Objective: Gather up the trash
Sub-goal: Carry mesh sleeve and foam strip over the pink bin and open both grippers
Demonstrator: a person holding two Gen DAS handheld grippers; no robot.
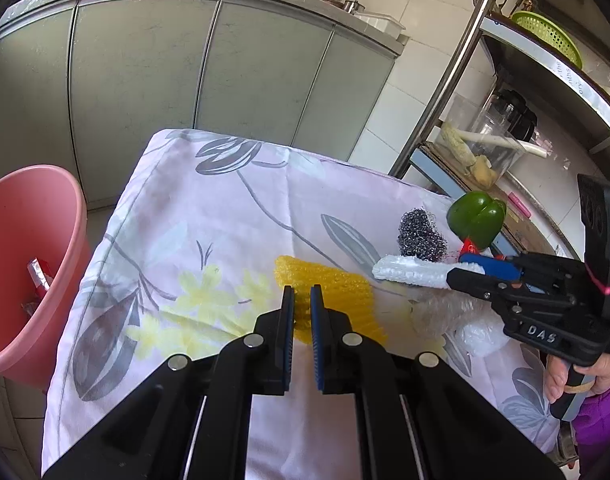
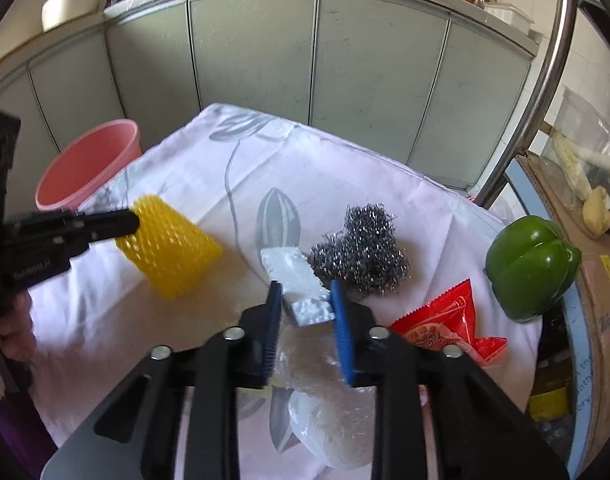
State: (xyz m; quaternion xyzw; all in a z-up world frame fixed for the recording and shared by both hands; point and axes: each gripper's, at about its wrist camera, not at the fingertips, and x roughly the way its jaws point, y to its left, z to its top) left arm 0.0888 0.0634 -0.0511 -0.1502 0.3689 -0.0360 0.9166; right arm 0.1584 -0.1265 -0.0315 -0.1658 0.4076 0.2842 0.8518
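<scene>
My left gripper is shut on a yellow foam net sleeve and holds it off the cloth; it also shows in the right wrist view, pinched by the left gripper. My right gripper is shut on a white foam strip; the strip shows in the left wrist view sticking out of the right gripper. A red snack wrapper and a crumpled clear plastic bag lie on the floral cloth. A pink bin stands at the left.
A steel wool scourer and a green bell pepper sit on the cloth. A metal rack with a clear container stands at the right. Grey cabinets are behind. The bin holds a red wrapper.
</scene>
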